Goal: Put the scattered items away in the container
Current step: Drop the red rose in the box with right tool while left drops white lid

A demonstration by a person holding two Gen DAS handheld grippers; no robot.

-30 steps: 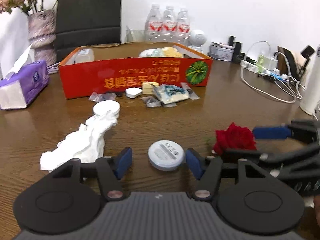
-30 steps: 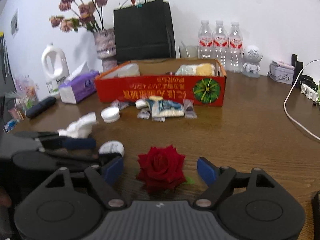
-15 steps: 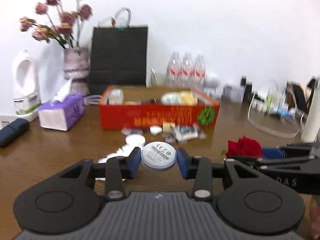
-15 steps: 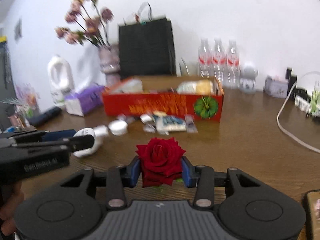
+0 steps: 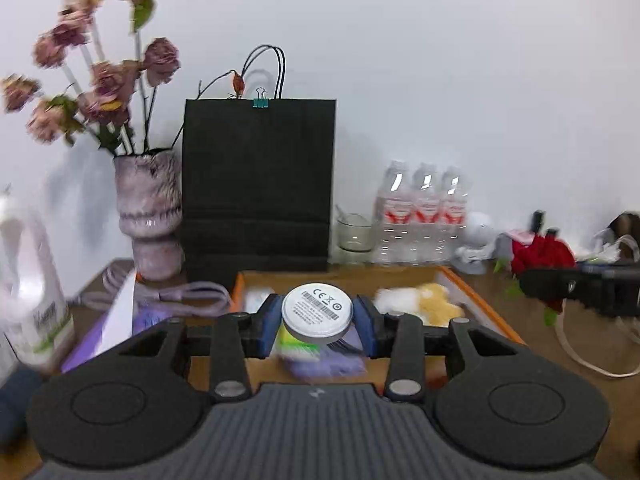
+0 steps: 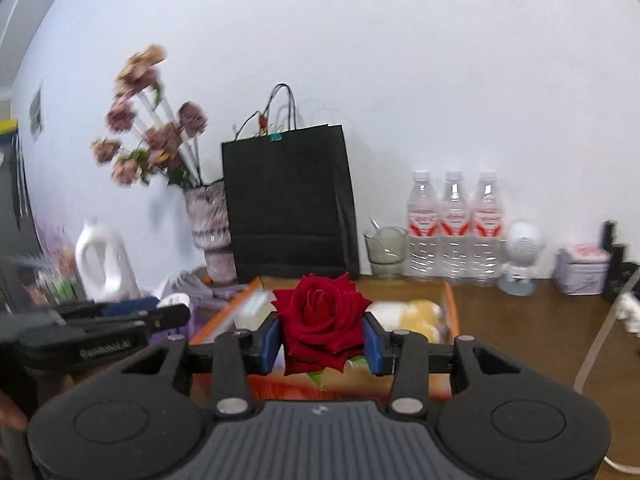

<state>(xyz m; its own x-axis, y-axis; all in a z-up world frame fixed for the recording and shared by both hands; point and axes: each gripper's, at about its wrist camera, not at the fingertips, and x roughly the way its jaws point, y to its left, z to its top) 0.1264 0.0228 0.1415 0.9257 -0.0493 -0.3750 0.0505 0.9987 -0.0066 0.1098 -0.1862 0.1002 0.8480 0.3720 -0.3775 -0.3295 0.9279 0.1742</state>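
My left gripper is shut on a round white disc with a barcode label and holds it above the orange cardboard box. My right gripper is shut on a red rose and holds it over the near side of the same box. The rose also shows at the right of the left wrist view. The left gripper also shows at the left of the right wrist view. A yellow and white soft item lies inside the box.
A black paper bag stands behind the box, with a vase of dried flowers to its left. Three water bottles and a glass stand at the back right. A white jug and a purple tissue pack are at left.
Both grippers closed on their items, the disc and the rose, lifted them off the table and carried them forward to above the box.
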